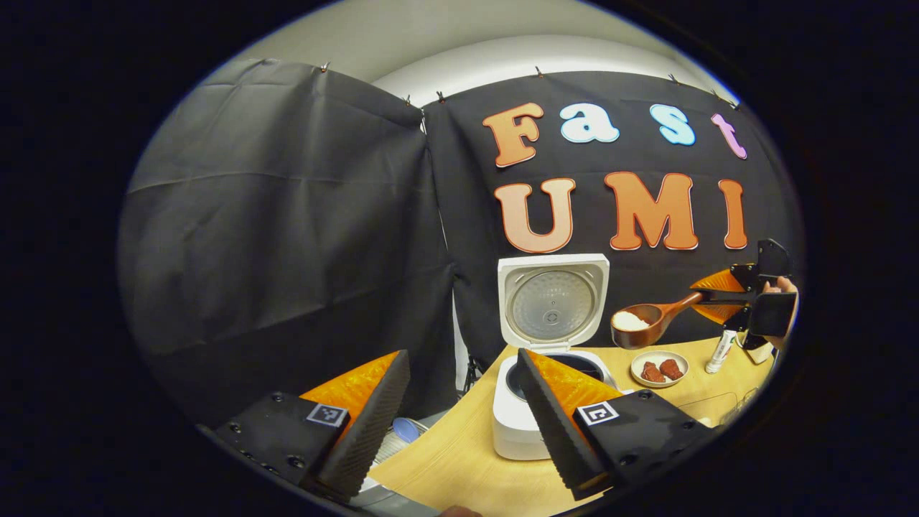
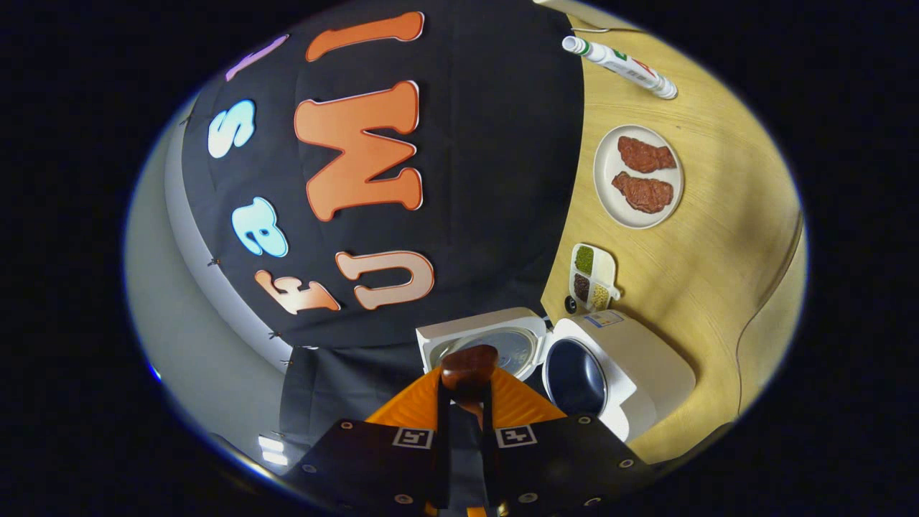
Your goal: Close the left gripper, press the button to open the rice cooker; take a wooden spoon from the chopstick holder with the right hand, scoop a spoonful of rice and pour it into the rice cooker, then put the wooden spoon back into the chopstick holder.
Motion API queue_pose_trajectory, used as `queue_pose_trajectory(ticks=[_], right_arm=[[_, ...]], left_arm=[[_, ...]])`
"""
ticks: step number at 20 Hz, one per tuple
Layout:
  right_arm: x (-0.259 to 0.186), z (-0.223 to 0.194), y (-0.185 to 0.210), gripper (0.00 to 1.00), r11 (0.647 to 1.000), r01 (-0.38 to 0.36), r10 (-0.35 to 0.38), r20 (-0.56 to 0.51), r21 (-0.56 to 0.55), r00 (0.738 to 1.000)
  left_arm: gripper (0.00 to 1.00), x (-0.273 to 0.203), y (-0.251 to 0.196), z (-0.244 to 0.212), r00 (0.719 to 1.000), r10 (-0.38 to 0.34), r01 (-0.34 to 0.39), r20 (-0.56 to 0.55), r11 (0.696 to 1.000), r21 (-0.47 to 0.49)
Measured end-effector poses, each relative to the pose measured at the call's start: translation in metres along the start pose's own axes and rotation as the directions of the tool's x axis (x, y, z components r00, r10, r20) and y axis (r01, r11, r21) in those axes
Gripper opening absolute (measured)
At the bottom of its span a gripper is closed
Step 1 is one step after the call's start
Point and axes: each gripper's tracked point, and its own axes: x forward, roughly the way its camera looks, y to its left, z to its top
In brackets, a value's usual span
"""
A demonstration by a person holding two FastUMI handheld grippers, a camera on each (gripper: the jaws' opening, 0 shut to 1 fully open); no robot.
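Left gripper view: left gripper (image 1: 459,424) is hanging spread wide before one open rice cooker (image 1: 528,424); right gripper (image 1: 725,298) is pinching one rice-filled wooden spoon (image 1: 646,323) above the tabletop's (image 1: 459,467) back edge.

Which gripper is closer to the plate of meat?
Right. The right gripper, holding the spoon, hangs just above the plate. The left gripper sits open farther off, by the cooker.

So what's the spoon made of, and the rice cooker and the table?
The spoon looks like wood with a smooth varnish: reddish brown with a soft shine. The rice cooker looks like white plastic, matte and rounded; its inner pot is dark, probably coated metal. The table looks like pale wood or laminate, with fine grain lines.
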Motion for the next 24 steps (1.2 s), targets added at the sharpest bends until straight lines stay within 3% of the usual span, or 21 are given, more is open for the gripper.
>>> queue_pose_trajectory(ticks=[5, 10, 17, 24], right_arm=[[0.049, -0.014, 0.005, 0.17, 0.983, 0.043, -0.042, 0.010, -0.177, 0.999], [0.088, -0.027, -0.004, 0.17, 0.907, 0.125, -0.119, 0.041, -0.402, 0.992], [0.118, -0.047, -0.006, 0.17, 0.734, 0.185, -0.176, 0.081, -0.654, 0.981], [0.128, -0.057, -0.006, 0.17, 0.615, 0.189, -0.185, 0.093, -0.766, 0.978]], left_arm=[[0.97, -0.005, 0.016, 0.000, 1.000, 0.023, -0.023, 0.013, 1.000, 0.005], [0.97, -0.005, 0.029, -0.010, 0.999, 0.045, -0.045, 0.001, 0.999, 0.003], [0.97, -0.001, 0.049, -0.025, 0.995, 0.090, -0.091, -0.040, 0.996, -0.015], [1.00, 0.001, 0.046, -0.034, 0.993, 0.101, -0.102, -0.055, 0.995, -0.014]])
